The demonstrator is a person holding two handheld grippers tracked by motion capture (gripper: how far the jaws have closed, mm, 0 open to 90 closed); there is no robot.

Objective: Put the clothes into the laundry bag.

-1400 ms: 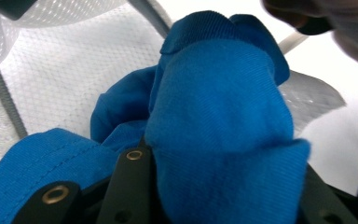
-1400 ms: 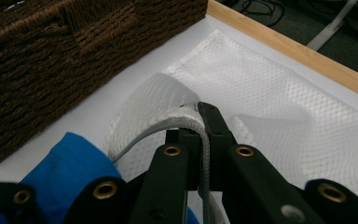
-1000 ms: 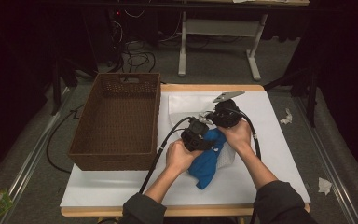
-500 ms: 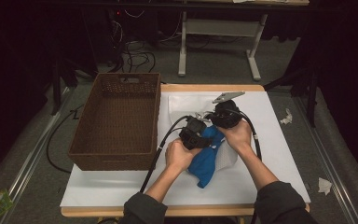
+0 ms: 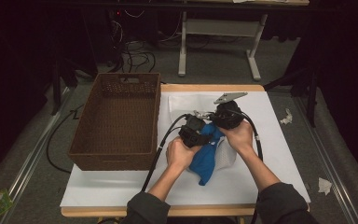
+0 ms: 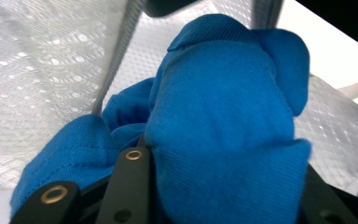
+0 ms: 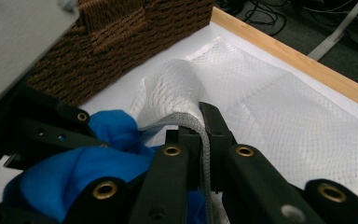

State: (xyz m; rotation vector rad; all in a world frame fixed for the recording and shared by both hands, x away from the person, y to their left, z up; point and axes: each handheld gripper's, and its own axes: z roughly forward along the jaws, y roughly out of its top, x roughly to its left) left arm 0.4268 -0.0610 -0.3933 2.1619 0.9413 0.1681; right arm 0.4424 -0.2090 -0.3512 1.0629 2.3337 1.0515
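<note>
A blue cloth (image 5: pixel 206 160) lies bunched on the white table cover, partly inside a white mesh bag (image 5: pixel 227 156). My left gripper (image 5: pixel 201 135) is shut on a thick fold of the blue cloth (image 6: pixel 223 121), which bulges over its jaws; the mesh bag (image 6: pixel 37 70) hangs right behind it. My right gripper (image 7: pixel 200 135) is shut on the bag's grey hemmed edge (image 7: pixel 205 154) and lifts the mesh bag (image 7: pixel 261 102) off the table. The blue cloth (image 7: pixel 51 182) and the left gripper's black body (image 7: pixel 51 123) sit close at its left. Both grippers nearly touch at the table's middle.
An empty brown wicker basket (image 5: pixel 116 121) stands at the left of the table, its wall (image 7: pixel 121 37) near the grippers. Black cables (image 5: pixel 161 144) trail from both grippers toward the person. The wooden table edge (image 7: pixel 284 51) runs behind the bag.
</note>
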